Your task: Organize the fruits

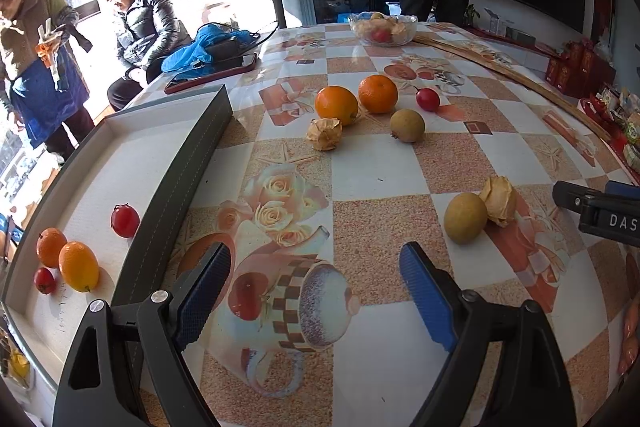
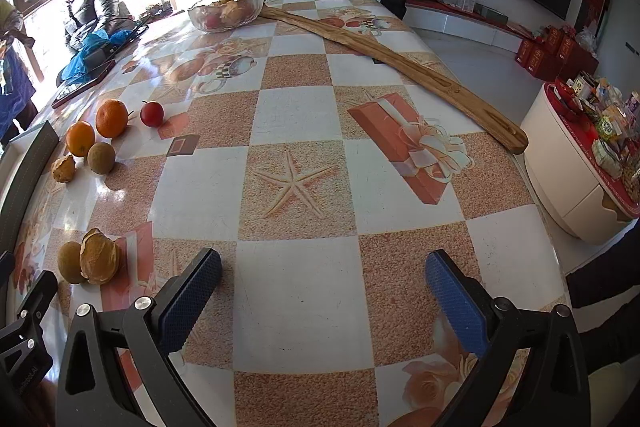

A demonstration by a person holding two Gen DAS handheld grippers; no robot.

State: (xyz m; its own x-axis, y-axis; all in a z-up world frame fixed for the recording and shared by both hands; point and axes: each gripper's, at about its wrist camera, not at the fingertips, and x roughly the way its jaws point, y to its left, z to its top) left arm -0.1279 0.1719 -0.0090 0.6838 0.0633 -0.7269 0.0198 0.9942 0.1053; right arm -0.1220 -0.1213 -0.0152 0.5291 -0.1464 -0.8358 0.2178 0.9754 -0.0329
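Note:
A grey-rimmed white tray (image 1: 188,163) at the left holds two orange fruits (image 1: 78,265), (image 1: 51,247) and two small red fruits (image 1: 125,221), (image 1: 44,280). On the table lie two oranges (image 1: 336,105), (image 1: 378,93), a small red fruit (image 1: 427,99), two brown round fruits (image 1: 407,125), (image 1: 465,217) and two papery husked fruits (image 1: 325,133), (image 1: 499,200). My left gripper (image 1: 316,287) is open and empty above the table beside the tray. My right gripper (image 2: 324,291) is open and empty, right of a brown fruit (image 2: 70,262) and a husk (image 2: 99,256). Part of it shows in the left wrist view (image 1: 600,211).
A glass bowl of fruit (image 2: 226,11) stands at the far end. A long wooden board (image 2: 396,65) lies along the right side. A phone and blue cloth (image 1: 212,67) lie far left. People stand around the table. A round stand of goods (image 2: 592,155) is at the right.

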